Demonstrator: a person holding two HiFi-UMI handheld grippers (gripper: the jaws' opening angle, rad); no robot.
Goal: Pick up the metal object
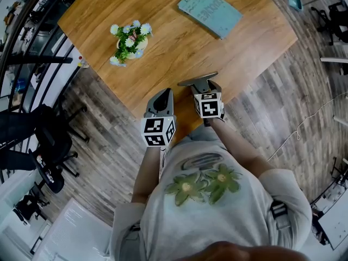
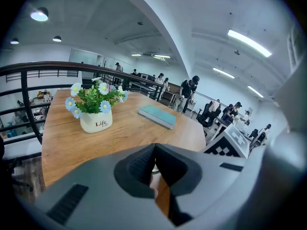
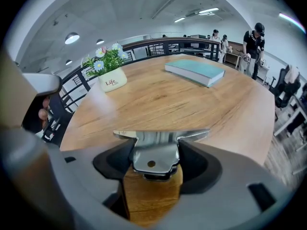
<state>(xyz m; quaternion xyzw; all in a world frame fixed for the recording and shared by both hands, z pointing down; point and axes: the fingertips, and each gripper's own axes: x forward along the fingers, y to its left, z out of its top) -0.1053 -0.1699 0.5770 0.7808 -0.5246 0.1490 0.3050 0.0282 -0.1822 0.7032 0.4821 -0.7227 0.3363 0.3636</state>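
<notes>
A: Biggest down to smallest, please.

B: Starting with the wooden table, set on plank flooring. Next, a teal book lying flat at the far side, then a white flower pot well apart to its left.

A: And the grippers?

B: Both near the table's close edge, side by side. Left gripper pinched together at the tips, holding nothing. Right gripper spread wide yet pressed onto the neck of the metal object.

A: Located where, exactly?

B: Between the right pads, by the near edge, flat end jutting beyond the tips.
</notes>
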